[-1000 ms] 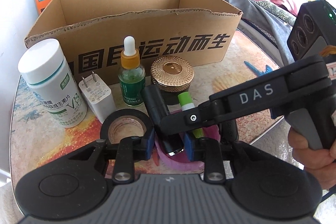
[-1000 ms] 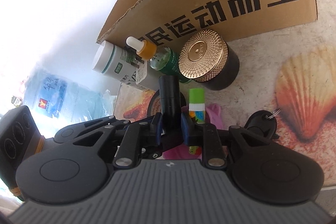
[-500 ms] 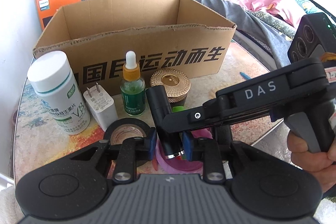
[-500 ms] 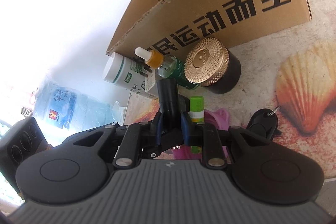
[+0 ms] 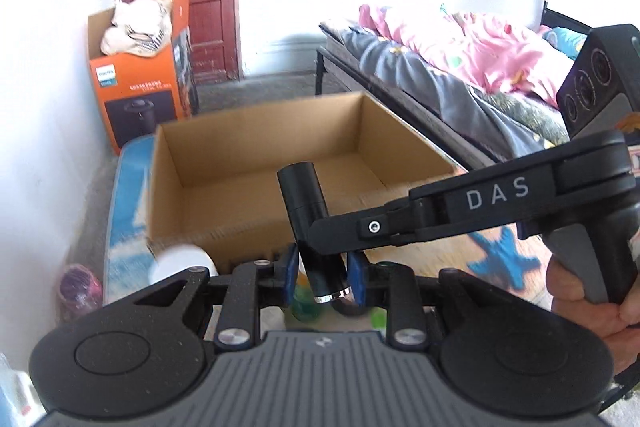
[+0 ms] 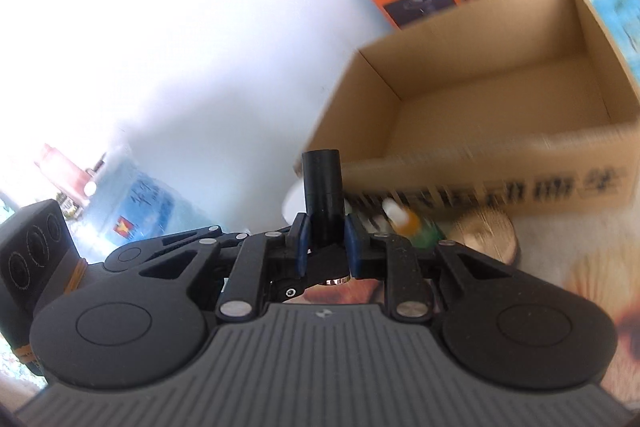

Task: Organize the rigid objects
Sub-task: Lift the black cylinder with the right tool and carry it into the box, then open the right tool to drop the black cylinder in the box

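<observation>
A black cylinder [image 5: 304, 199] with a silver rim at its lower end stands nearly upright between the blue pads of my left gripper [image 5: 322, 275], which is shut on its lower part. My right gripper [image 5: 320, 239] reaches in from the right and clamps the same cylinder higher up. In the right wrist view the cylinder [image 6: 323, 187] sticks up between the pads of the right gripper [image 6: 325, 243], which is shut on it. Behind it the open cardboard box [image 5: 256, 163] shows a bare floor [image 6: 500, 95]. The cylinder is held in the air in front of the box's near wall.
Below the grippers stand a white-capped bottle [image 5: 180, 259], an orange-collared dropper bottle [image 6: 404, 219] and a gold-lidded jar [image 6: 484, 231]. An orange carton [image 5: 140, 99] stands by the red door. A bed [image 5: 440, 67] with pink bedding is at the right, a water jug [image 6: 132, 195] at the left.
Both grippers have risen together with the black cylinder, from among the items on the table to above the box's near rim. The box's inside has come into view.
</observation>
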